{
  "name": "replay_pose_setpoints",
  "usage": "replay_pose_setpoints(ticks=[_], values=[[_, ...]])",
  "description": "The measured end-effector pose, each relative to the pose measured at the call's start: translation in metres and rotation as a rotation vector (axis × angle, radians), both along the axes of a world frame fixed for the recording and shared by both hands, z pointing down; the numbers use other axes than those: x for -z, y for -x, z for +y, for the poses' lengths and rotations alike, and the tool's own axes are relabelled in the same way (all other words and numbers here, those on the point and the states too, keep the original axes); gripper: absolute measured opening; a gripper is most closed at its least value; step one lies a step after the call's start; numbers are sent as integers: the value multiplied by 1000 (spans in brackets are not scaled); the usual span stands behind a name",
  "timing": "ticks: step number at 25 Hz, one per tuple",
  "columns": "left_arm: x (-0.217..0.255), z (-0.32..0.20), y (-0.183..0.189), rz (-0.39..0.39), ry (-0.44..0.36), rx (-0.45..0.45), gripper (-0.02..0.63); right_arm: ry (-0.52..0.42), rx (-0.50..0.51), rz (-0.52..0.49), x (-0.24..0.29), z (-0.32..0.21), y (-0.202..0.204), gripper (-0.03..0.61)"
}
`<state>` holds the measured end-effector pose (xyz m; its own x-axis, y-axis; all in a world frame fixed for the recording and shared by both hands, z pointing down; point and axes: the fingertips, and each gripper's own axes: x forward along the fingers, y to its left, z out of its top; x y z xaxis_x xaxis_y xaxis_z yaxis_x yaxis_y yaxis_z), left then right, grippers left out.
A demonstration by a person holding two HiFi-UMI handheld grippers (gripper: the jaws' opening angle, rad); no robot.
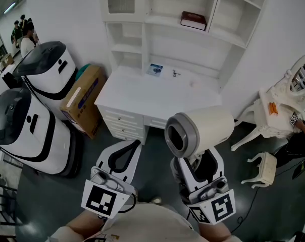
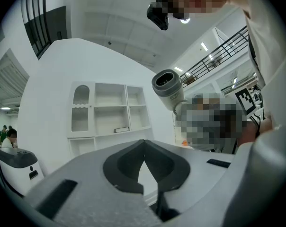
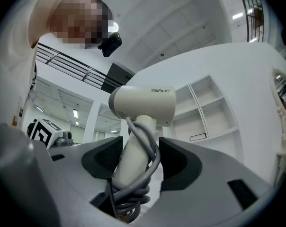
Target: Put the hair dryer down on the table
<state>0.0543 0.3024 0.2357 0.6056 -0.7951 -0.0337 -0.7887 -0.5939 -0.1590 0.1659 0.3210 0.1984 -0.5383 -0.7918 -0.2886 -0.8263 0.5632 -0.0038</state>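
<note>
A cream hair dryer (image 1: 200, 130) with a grey ring at its end points left and stands upright in my right gripper (image 1: 197, 160). In the right gripper view the jaws are shut on its handle (image 3: 133, 150), which has a grey cord wound round it, and the barrel (image 3: 145, 103) sits above my right gripper (image 3: 139, 157). My left gripper (image 1: 134, 145) hangs beside it, shut and holding nothing (image 2: 143, 143). The hair dryer (image 2: 167, 86) shows at upper right in the left gripper view. The white table (image 1: 137, 97) lies ahead, beyond and below both grippers.
A white shelf unit with a dark book (image 1: 193, 20) rises behind the table. A blue packet (image 1: 154, 69) and small items lie near its back edge. Two white machines (image 1: 31, 120), a cardboard box (image 1: 84, 97), a white stool (image 1: 264, 168) and people (image 1: 23, 34) stand around.
</note>
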Motion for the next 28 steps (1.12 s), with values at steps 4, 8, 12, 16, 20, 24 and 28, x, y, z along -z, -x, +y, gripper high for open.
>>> replay_pose_setpoints(ticks=[4,8,12,16,20,24,28], values=[[-1,4,-16,-13,-9,1,14,-11,2,-3,-2,4,-15,241],[-1,3,-28,1,-12,4,14,-10,6,8,-6,5,-28,241],[-5,3,-35,-2,-4,11,13,-10,10,14,-11,6,-36,241],[-9,0,-38,-17,-1,25,14,-11,21,16,-15,0,-39,240],[-15,-1,-41,-22,0,33,14,-3,29,19,-22,-7,-38,241],[-21,-6,-43,-27,14,32,14,0,32,15,-26,-15,-40,241],[-29,-17,-40,-53,14,28,14,-11,28,24,-29,-27,-37,240]])
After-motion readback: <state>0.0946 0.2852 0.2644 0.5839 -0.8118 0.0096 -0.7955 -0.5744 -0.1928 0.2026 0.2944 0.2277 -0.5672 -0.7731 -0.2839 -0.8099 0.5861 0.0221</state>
